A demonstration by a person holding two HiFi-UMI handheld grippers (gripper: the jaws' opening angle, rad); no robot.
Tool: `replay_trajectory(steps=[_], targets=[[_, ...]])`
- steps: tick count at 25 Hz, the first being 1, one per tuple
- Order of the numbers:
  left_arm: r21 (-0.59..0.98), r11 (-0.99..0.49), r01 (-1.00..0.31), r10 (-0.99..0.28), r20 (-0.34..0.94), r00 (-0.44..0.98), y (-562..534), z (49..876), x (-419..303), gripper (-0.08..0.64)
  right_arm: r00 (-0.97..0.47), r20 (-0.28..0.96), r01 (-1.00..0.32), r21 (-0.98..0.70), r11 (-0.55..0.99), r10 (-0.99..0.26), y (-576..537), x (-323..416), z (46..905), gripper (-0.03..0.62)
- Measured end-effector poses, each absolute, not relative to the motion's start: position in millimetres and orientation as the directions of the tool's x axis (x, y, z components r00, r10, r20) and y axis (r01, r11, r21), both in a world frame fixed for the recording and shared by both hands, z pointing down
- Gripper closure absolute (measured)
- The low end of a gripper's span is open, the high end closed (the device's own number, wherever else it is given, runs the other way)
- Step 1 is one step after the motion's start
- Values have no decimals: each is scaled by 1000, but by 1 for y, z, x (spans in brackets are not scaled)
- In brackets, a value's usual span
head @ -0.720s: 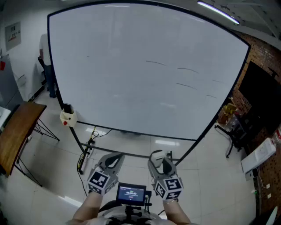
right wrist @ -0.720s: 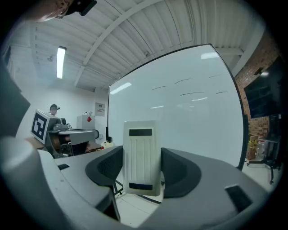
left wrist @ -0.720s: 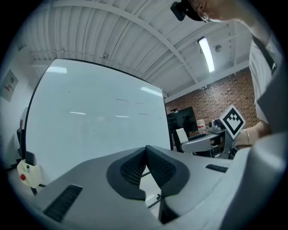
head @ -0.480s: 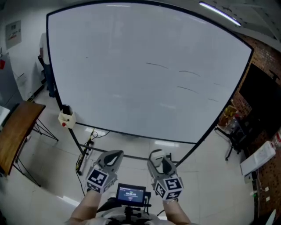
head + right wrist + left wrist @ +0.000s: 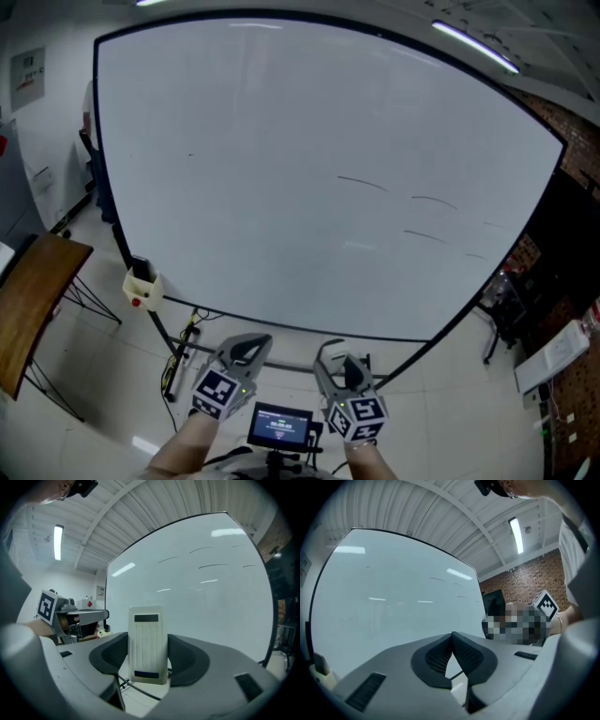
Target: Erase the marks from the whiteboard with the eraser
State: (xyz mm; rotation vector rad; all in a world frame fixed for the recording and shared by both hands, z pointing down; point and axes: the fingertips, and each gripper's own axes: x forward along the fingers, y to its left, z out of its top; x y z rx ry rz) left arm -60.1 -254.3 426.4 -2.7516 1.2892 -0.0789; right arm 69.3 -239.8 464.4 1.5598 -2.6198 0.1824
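A big whiteboard (image 5: 281,159) on a black stand fills the head view. Several thin dark marks (image 5: 431,202) run across its right half, and a tiny one (image 5: 191,155) sits at the left. The same marks (image 5: 213,566) show in the right gripper view. My right gripper (image 5: 344,367) is held low in front of the board, shut on a cream-coloured eraser (image 5: 148,644) that stands upright between its pads. My left gripper (image 5: 245,350) is beside it, shut with nothing in it, its pads (image 5: 461,653) touching. Both are well short of the board.
A cream box with a red button (image 5: 142,289) hangs at the board's lower left corner. A brown wooden table (image 5: 33,300) stands at the left. A cable (image 5: 183,342) lies on the tiled floor under the board. Cluttered shelves and a brick wall (image 5: 562,309) are at the right.
The head view has drawn closer and tilted up, so the board looks larger and the marks sit lower right. Both grippers have slid slightly down in the view; their grip is unchanged.
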Motion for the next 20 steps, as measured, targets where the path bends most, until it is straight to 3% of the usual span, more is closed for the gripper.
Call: replay_trajectory(steps=[11,20], targets=[[-143,-694,-706,-711,-18,703,-327,418,-105,554,-424,86,-905,-13,424,-902,-308,16,445,333],[-172,-702,-691,-698,-28,716,-351,412,-110,554,-398,17,-917,20,398,-917,-334,16,415,333]])
